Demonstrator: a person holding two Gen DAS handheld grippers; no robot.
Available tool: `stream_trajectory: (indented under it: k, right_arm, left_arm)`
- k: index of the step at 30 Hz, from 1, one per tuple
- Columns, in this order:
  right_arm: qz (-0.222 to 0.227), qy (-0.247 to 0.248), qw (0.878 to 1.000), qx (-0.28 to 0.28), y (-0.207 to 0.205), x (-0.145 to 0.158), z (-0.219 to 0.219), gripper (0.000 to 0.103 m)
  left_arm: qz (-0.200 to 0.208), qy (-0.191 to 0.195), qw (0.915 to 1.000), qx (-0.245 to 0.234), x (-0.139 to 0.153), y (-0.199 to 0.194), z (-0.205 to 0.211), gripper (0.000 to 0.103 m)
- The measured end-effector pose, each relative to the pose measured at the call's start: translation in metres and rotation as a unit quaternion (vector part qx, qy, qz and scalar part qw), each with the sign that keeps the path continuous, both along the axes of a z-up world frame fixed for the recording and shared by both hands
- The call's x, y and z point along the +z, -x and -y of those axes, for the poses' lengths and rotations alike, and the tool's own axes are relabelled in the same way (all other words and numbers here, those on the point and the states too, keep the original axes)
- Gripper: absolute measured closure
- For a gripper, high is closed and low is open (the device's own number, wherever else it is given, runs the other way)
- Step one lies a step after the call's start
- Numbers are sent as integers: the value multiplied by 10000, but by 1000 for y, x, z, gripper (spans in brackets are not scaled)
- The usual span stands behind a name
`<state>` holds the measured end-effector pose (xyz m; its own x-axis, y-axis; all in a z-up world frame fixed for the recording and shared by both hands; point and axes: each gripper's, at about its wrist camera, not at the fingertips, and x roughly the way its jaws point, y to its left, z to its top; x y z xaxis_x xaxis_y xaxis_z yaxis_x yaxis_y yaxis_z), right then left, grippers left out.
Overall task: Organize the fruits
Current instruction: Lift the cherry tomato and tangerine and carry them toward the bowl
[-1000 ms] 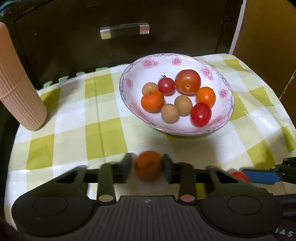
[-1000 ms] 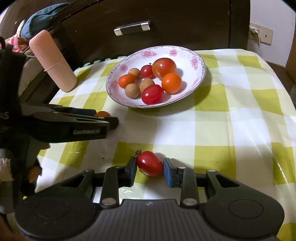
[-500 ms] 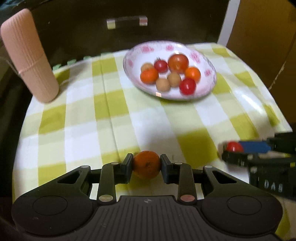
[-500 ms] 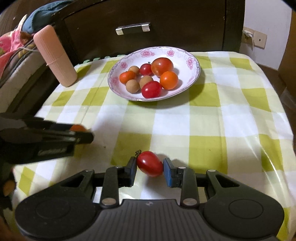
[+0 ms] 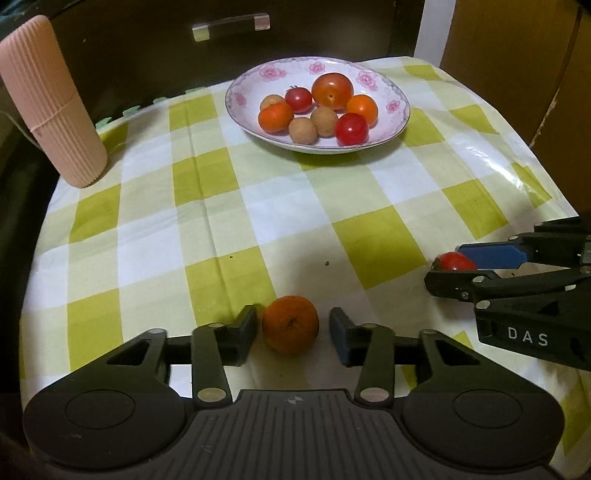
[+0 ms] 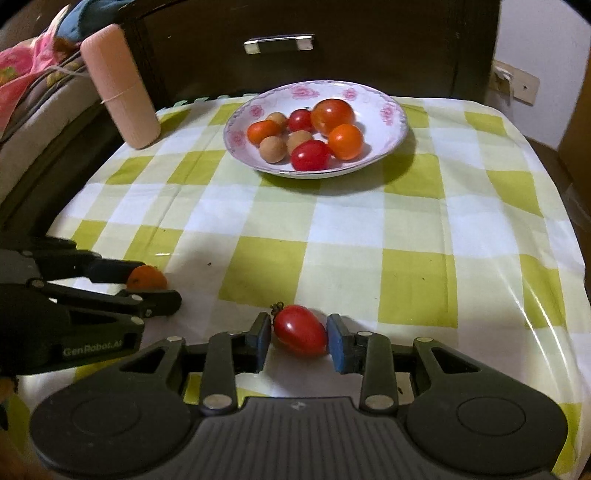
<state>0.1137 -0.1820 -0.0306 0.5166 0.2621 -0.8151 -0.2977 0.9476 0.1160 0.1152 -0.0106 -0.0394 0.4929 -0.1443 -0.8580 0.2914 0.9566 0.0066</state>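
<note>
A small orange mandarin [image 5: 290, 325] rests on the checked cloth between the fingers of my left gripper [image 5: 293, 332]; the jaws stand apart from it with gaps on both sides. A red oval tomato [image 6: 301, 329] lies between the fingers of my right gripper [image 6: 298, 338], whose pads sit close beside it, slightly apart. The flowered white plate [image 5: 397, 110] at the far side holds several tomatoes, mandarins and brown longans; it also shows in the right wrist view [image 6: 391, 147].
A pink ribbed cylinder [image 5: 51, 107] stands at the far left of the table. A dark drawer front with a metal handle [image 5: 231, 27] is behind the plate. The green and white cloth [image 5: 258, 206] drops off at the table edges.
My left gripper pulled back from the plate to the near table edge, set the mandarin on the cloth and opened. My right gripper loosened slightly around the red tomato.
</note>
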Motion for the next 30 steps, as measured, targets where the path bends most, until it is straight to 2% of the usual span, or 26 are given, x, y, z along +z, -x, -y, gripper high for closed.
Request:
stream_trajectory:
  k: [1, 5, 12, 14, 16, 18, 21, 30]
  right_arm:
    - [-4, -16, 10000, 4, 0, 0, 0, 71]
    - [-28, 4, 10000, 73, 1, 1, -1, 69]
    - [-55, 14, 9998, 169, 5, 1, 1, 67]
    - [-37, 59, 9998, 166, 5, 1, 1, 67]
    - [-38, 111, 9997, 192, 5, 1, 0, 70]
    - [-38, 131, 9997, 209, 5, 2, -2, 73]
    - [-37, 146, 9997, 208, 6, 2, -3, 73]
    - [27, -14, 9999, 167, 4, 9, -6, 74]
  left_arm:
    - [-3, -3, 10000, 1, 0, 1, 0, 49]
    - [-25, -6, 10000, 11, 0, 4, 0, 37]
    - [-26, -72, 9999, 139, -1, 3, -3, 36]
    - [-29, -58, 9998, 168, -1, 2, -4, 37]
    - [-52, -2, 9999, 146, -1, 3, -3, 43]
    - [-28, -26, 9999, 137, 1, 3, -2, 56]
    - [-67, 41, 9998, 166, 2, 2, -3, 62]
    - [17, 190, 9997, 160, 9, 1, -2, 63]
